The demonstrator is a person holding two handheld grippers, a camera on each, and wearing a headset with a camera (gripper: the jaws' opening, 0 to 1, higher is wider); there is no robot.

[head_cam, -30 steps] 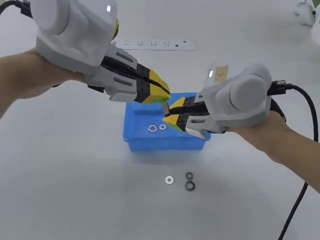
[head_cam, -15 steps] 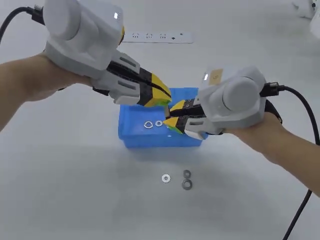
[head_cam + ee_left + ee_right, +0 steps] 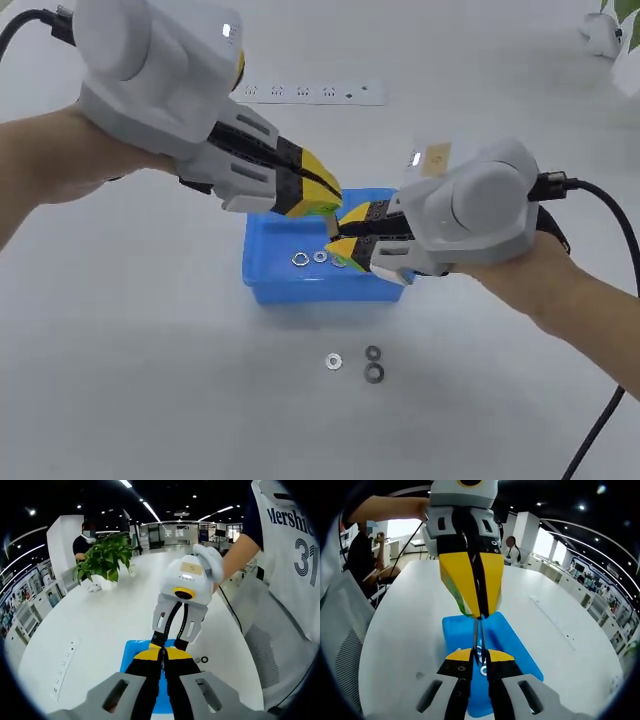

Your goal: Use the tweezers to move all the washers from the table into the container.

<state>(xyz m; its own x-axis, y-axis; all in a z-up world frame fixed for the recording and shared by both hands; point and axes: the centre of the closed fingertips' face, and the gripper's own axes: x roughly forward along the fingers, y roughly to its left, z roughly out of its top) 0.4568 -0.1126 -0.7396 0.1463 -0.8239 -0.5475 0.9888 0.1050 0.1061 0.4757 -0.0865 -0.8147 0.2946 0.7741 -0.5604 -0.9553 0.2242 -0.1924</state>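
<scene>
Head view: left tool [image 3: 328, 200] and right tool [image 3: 338, 241] meet above container [image 3: 300, 291], both pinching tweezers [image 3: 478, 635].

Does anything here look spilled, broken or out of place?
Nothing stands out. The blue container sits level with washers flat inside; three more washers lie on the table in front, simply awaiting the tweezers.

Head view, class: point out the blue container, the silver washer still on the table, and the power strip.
blue container [image 3: 300, 290]: head view, on its front wall.
silver washer [image 3: 334, 361]: head view, on its ring, leftmost of the three loose ones.
power strip [image 3: 305, 93]: head view, on the middle of its top face.
</scene>
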